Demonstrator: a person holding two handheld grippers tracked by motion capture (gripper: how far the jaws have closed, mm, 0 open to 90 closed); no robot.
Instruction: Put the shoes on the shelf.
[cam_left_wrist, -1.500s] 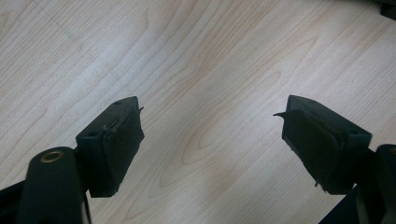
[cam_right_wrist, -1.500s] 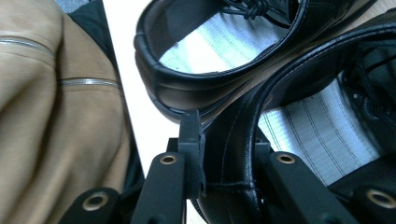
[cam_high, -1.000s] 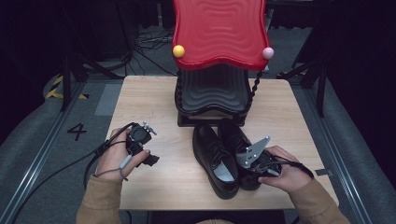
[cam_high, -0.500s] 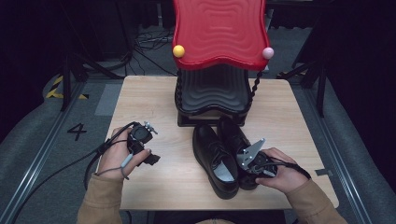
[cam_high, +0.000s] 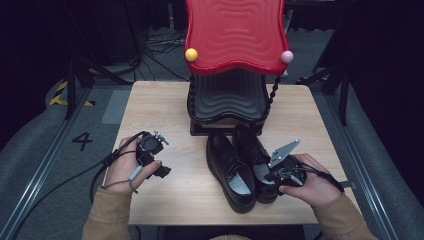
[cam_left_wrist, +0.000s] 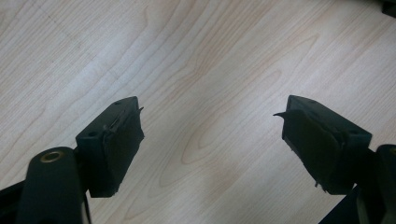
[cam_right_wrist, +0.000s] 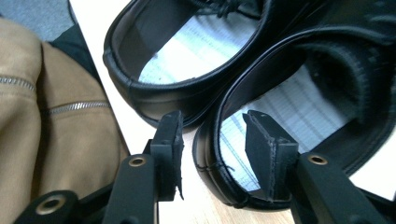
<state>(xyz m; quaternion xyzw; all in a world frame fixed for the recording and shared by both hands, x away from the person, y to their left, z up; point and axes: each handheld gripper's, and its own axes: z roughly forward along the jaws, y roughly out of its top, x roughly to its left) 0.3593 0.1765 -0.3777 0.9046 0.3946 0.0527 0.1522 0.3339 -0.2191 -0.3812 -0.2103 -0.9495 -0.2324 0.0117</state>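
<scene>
While straddling heel rim of right shoe (cam_right_wrist: 299, 116), right gripper (cam_right_wrist: 212, 140) jaws stood apart, not clamped, apparently poised to pinch. Left gripper (cam_left_wrist: 210, 135) jaws wide, empty, over bare table (cam_left_wrist: 196, 56). Shoes: lower centre, high view, before rack (cam_high: 227, 100).

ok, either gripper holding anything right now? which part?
Nothing clamped. Right gripper straddles the heel rim of the right-hand shoe, fingers apart. Left gripper is open over bare table.

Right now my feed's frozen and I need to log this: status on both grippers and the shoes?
Left gripper open over bare table. Right gripper open, jaws straddling right shoe's heel rim, not closed. Left shoe alongside, touching. Nothing in the way.
</scene>
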